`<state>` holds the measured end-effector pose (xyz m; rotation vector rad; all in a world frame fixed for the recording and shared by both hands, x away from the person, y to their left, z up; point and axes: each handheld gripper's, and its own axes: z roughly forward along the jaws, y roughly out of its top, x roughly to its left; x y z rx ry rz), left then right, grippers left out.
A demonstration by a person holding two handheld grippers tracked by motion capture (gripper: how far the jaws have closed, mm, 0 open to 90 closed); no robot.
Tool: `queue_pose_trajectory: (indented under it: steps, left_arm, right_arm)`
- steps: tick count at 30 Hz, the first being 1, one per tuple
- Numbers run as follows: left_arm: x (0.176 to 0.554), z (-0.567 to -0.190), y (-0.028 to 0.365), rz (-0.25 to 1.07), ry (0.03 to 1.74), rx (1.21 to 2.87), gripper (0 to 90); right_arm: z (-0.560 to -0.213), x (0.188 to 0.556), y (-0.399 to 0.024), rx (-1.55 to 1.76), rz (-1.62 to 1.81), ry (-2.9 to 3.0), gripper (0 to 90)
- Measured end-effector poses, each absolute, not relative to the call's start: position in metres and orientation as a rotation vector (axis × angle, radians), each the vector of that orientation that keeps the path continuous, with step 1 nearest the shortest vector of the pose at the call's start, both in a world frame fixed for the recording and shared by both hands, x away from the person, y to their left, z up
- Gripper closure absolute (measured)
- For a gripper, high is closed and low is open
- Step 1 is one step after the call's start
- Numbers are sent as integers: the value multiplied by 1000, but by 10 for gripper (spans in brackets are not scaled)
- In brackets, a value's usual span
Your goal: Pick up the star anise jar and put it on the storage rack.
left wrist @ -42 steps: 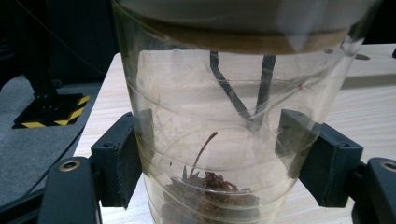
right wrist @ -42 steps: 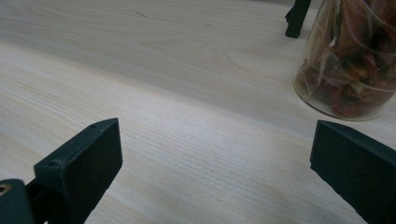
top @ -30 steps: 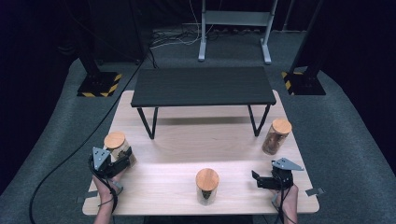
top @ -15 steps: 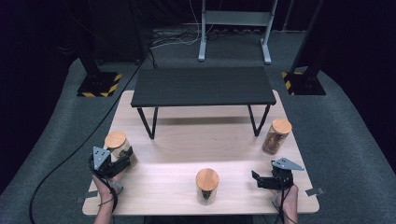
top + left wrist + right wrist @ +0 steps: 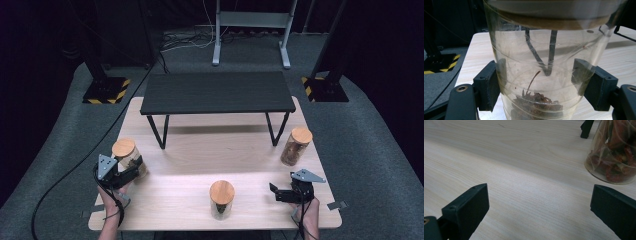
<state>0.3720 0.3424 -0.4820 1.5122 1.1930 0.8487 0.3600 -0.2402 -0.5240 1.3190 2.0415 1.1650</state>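
A glass jar with a wooden lid [image 5: 127, 156] stands near the left edge of the light wooden table [image 5: 200, 150]. My left gripper [image 5: 133, 169] is shut on it. In the left gripper view both pads [image 5: 489, 85] press the clear wall of this jar [image 5: 541, 62], which holds dark dried bits at the bottom. My right gripper [image 5: 274, 193] rests low at the front right, open, with only bare wood between its jaws [image 5: 539, 205]. A second jar [image 5: 295, 146] of reddish dried pieces stands beyond it at the right [image 5: 614, 157].
A third lidded jar [image 5: 221, 199] stands at the front middle between the two grippers. A low black bench [image 5: 217, 92] on thin legs spans the back of the table. Dark stands and cables lie on the grey floor behind.
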Motion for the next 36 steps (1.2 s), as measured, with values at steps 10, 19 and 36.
queue_pose_trajectory:
  steps: [10, 19, 36]
  left_arm:
    - [373, -475, 339, 834, 1170, 1523, 245]
    - [373, -468, 336, 841, 1147, 1538, 245]
    - [376, -455, 331, 846, 1120, 1547, 245]
  right_arm:
    - [-524, 360, -240, 1316, 1165, 2045, 10]
    - [-524, 360, -240, 1318, 1158, 2046, 7]
    - [-524, 360, -240, 1317, 1162, 2046, 5]
